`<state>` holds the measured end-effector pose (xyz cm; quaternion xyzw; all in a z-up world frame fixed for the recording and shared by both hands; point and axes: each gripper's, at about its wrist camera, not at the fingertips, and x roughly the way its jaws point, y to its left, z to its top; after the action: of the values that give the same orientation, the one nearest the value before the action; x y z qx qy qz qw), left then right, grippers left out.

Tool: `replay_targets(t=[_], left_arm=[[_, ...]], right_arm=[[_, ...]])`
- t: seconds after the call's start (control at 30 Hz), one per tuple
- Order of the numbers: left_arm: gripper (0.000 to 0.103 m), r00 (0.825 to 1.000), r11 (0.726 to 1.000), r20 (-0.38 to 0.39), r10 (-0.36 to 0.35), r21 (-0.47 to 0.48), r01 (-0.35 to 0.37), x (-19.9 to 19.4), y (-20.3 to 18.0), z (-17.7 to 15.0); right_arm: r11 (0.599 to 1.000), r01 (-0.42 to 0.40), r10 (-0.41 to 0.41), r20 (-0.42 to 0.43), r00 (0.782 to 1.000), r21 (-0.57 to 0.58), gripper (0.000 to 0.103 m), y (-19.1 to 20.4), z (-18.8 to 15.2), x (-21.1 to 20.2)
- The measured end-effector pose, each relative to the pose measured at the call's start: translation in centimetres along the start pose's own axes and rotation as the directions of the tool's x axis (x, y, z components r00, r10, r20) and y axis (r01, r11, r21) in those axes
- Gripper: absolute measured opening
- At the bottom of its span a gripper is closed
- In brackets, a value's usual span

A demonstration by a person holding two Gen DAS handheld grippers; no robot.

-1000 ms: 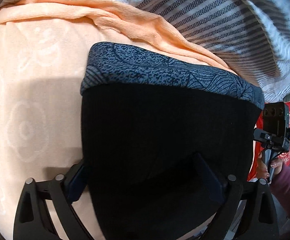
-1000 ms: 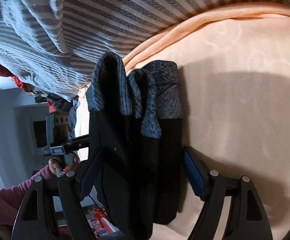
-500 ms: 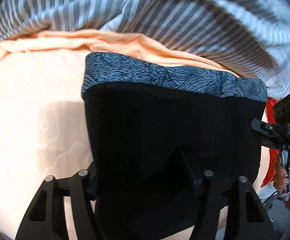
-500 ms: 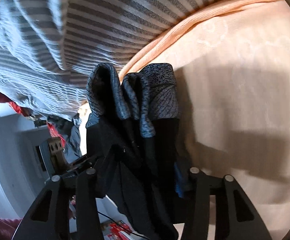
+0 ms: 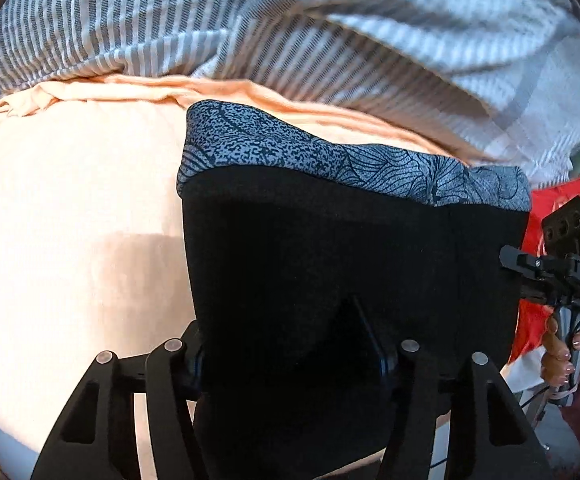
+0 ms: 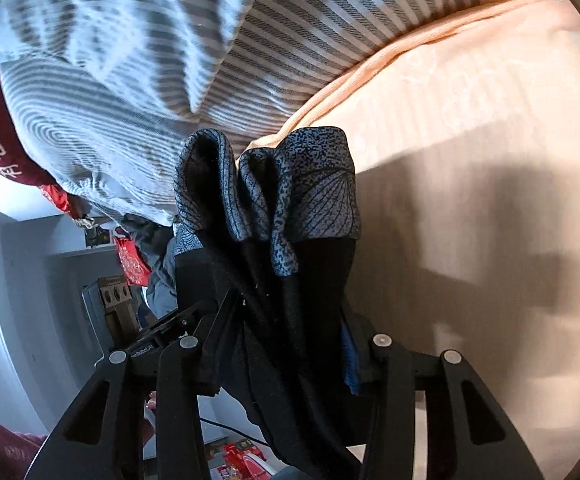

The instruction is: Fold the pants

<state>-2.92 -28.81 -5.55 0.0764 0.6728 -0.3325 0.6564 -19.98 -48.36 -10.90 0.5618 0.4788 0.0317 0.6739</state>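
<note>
Above peach bedding (image 5: 69, 208), both grippers (image 5: 290, 354) (image 6: 285, 344) apparently clamp black pants (image 5: 330, 248).

Left hand-held gripper (image 5: 290, 344) tilts steeply down, its jaws having just closed on the pants (image 5: 330, 260). Right hand-held gripper (image 6: 281, 344) slants down, jaws likewise clamped on bunched cloth; a hand (image 5: 566, 356) grips its handle.

right claw (image 6: 285, 356) clamped on black pants (image 6: 290, 280), peach bedsheet (image 6: 470, 140)
</note>
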Motion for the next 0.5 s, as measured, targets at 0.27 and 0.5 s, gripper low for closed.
replay_targets(t=[0.27, 0.5], left_arm=[[0.061, 0.999, 0.999, -0.035, -0.021, 0.031, 0.022, 1.2, -1.3, -4.6], [0.061, 0.998, 0.999, -0.057, 0.004, 0.033, -0.002, 3.6, -1.7, -8.0]], right_arm=[[0.999, 0.036, -0.038, 0.051, 0.998, 0.039, 0.047, -1.5, -6.0, -2.9], [0.994, 0.09, -0.094, 0.066, 0.993, 0.064, 0.047, -4.0, -9.4, -2.6]])
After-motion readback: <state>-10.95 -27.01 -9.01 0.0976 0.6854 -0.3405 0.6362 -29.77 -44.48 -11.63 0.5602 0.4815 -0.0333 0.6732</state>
